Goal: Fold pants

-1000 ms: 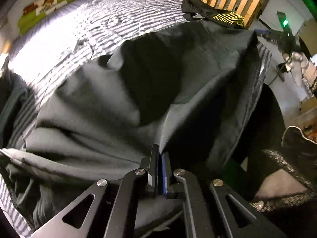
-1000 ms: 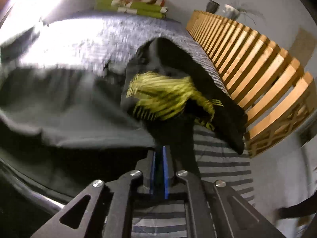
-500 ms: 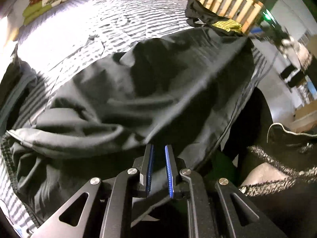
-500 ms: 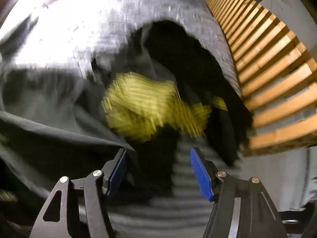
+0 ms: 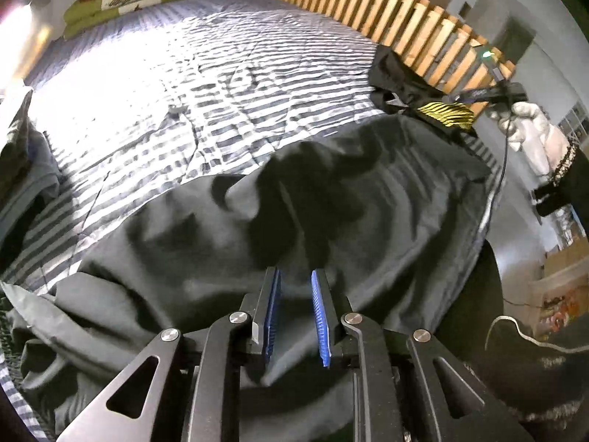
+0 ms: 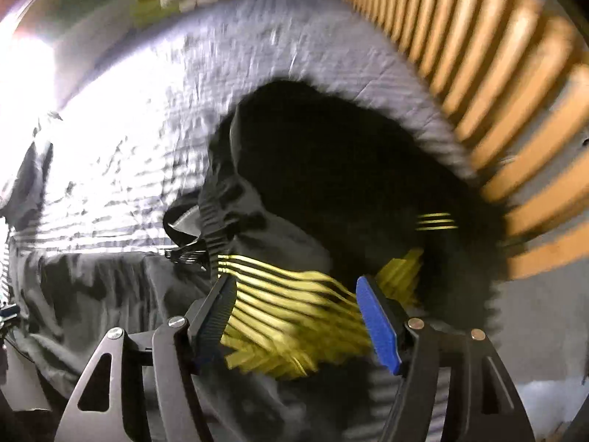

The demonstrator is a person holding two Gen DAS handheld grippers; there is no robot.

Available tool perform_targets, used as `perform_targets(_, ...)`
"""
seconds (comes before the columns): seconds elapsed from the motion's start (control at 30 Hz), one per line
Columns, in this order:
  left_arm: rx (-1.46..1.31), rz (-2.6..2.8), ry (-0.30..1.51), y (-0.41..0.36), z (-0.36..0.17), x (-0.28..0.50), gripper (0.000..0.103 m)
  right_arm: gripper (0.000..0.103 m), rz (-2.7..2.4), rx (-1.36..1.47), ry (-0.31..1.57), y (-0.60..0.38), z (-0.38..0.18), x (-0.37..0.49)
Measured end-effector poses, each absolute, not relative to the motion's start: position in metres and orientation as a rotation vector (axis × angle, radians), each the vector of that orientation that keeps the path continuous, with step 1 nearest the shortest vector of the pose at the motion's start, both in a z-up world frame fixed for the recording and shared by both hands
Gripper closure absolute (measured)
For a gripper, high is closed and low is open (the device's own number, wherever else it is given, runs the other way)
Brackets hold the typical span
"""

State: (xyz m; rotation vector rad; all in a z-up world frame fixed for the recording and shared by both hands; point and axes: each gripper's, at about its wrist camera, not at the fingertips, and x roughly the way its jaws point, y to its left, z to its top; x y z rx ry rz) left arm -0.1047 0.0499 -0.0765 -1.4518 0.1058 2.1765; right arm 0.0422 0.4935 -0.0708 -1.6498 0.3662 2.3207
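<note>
Dark grey crumpled cotton pants (image 5: 368, 199) lying across near edge of striped bed cover (image 5: 221, 84), long axis left-right. Left gripper (image 5: 294, 294) hovering directly above, jaws just been opening, nothing between. Right gripper (image 6: 298, 305) spread wide, empty, hanging over black-yellow striped garment (image 6: 294, 316) at pants' right end.

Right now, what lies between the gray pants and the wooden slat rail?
A black garment with yellow stripes, heaped on the striped bedspread; the left wrist view shows it beyond the gray pants, before the wooden slat rail.

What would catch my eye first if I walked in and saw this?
Probably the big rumpled dark grey pants spread across the near side of the striped bed. Next, the bright yellow-and-black striped garment lying beyond them near the wooden slatted rail, right under the open right gripper. The left gripper, slightly open, hangs over the pants.
</note>
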Motion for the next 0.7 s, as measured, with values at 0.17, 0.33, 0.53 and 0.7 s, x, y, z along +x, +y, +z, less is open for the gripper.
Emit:
perform_targets(0.17, -1.481, 2.228, 0.003, 0.043, -0.087, -0.127, 0.084, 0.057, 2.141, -1.821, 0.122, 0.48, -0.138, 0.0)
perform_targets(0.33, -1.496, 2.237, 0.064, 0.053, -0.094, -0.135, 0.084, 0.1, 2.164, -1.717, -0.071, 0.486, -0.121, -0.03)
perform_targets(0.53, -1.5, 2.216, 0.096, 0.069, -0.097, -0.138, 0.084, 0.098, 2.127, -1.185, -0.048, 0.571, -0.007, -0.078)
perform_targets(0.7, -1.502, 2.166, 0.156, 0.086, -0.104, -0.136, 0.084, 0.047, 2.144, -1.393, -0.041, 0.582, -0.01, -0.082)
